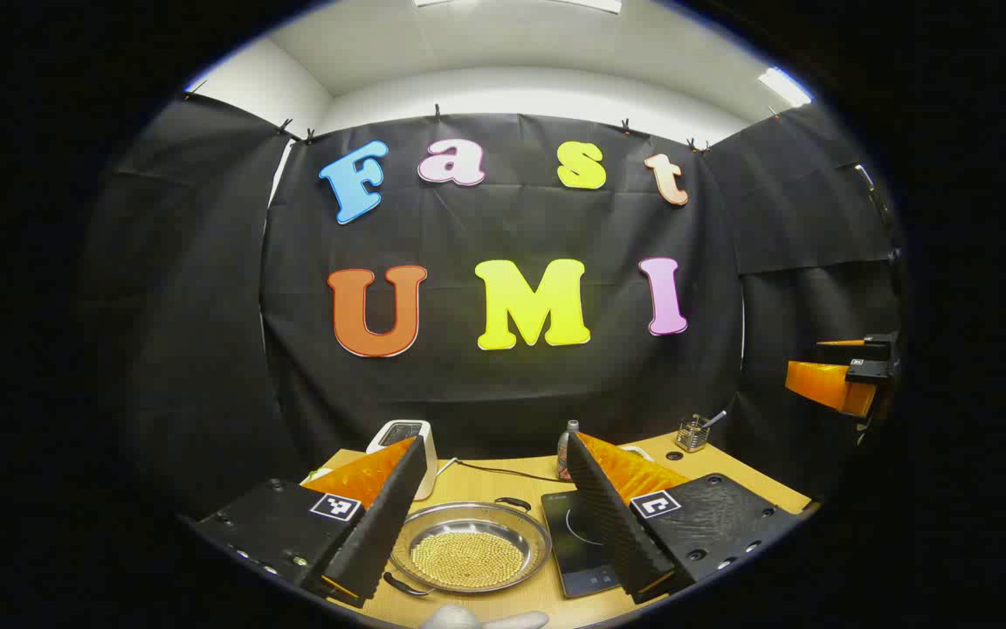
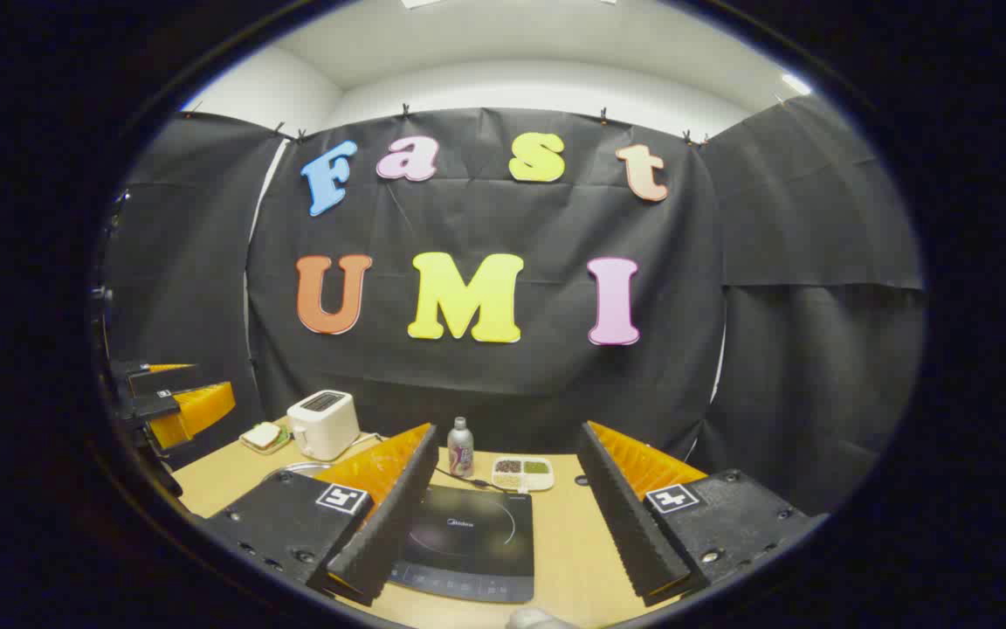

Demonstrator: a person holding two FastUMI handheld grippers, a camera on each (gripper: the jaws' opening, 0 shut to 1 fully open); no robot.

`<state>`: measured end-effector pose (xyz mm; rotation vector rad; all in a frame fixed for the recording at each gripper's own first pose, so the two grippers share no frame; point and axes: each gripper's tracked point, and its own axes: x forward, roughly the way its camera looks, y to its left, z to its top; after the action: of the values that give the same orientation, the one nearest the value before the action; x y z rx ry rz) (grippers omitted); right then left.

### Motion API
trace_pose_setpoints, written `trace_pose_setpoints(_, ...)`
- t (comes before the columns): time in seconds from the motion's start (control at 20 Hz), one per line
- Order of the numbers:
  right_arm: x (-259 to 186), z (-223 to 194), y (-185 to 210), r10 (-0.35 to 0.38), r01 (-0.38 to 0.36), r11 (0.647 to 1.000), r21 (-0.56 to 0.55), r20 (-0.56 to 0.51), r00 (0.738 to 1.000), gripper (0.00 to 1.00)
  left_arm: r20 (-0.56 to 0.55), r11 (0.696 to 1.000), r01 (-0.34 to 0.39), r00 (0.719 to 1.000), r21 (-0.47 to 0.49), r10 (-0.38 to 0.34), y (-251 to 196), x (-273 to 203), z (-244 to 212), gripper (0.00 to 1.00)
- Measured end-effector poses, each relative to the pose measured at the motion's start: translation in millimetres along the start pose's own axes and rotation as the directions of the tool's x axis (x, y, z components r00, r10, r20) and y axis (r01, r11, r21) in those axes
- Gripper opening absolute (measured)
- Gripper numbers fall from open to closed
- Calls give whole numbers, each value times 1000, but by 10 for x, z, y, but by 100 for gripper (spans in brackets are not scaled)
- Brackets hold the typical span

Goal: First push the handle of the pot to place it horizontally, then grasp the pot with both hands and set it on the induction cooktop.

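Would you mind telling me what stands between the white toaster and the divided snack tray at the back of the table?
In the right gripper view, a small bottle stands between the toaster and the snack tray, closer to the tray, behind the induction cooktop.

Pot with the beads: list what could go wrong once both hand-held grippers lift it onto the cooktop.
1. The pot is shallow and holds a bed of small beads; any tilt between the two hand-held grippers could likely spill them.
2. Its handles are thin wire loops, so a grip may slip.
3. A bottle and a cable sit behind the induction cooktop; overshooting might knock them.
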<state>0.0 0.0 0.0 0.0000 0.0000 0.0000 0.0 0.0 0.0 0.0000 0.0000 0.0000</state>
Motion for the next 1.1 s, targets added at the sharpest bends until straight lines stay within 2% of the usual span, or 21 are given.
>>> trace_pose_setpoints(0.55,-37,29,22,8,-8,1000,-19,7,1000,98,3,999,-28,1000,24,28,87,-25,-36,96)
trace_pose_setpoints(0.7,-20,3,41,13,-14,999,-31,-2,1000,98,-41,1000,-10,999,18,11,50,-14,-167,96)
trace_pose_setpoints(0.8,-10,-21,51,18,-19,999,-33,-12,1000,99,-106,1000,26,994,1,-26,-19,-12,-337,93)
trace_pose_setpoints(0.85,-3,-31,55,20,-20,999,-34,-17,1000,99,-153,998,55,987,-12,-57,-77,-9,-459,71)
trace_pose_setpoints(0.95,17,-79,62,22,-24,999,-39,-33,999,98,-238,995,95,966,-43,-102,-174,-41,-693,41)
trace_pose_setpoints(1.05,10,-120,73,27,-29,999,-43,-44,999,100,-301,993,100,947,-57,-113,-174,-55,-888,12)
trace_pose_setpoints(1.1,13,-145,74,28,-30,999,-44,-48,998,99,-332,993,101,936,-64,-117,-187,-72,-1002,15)
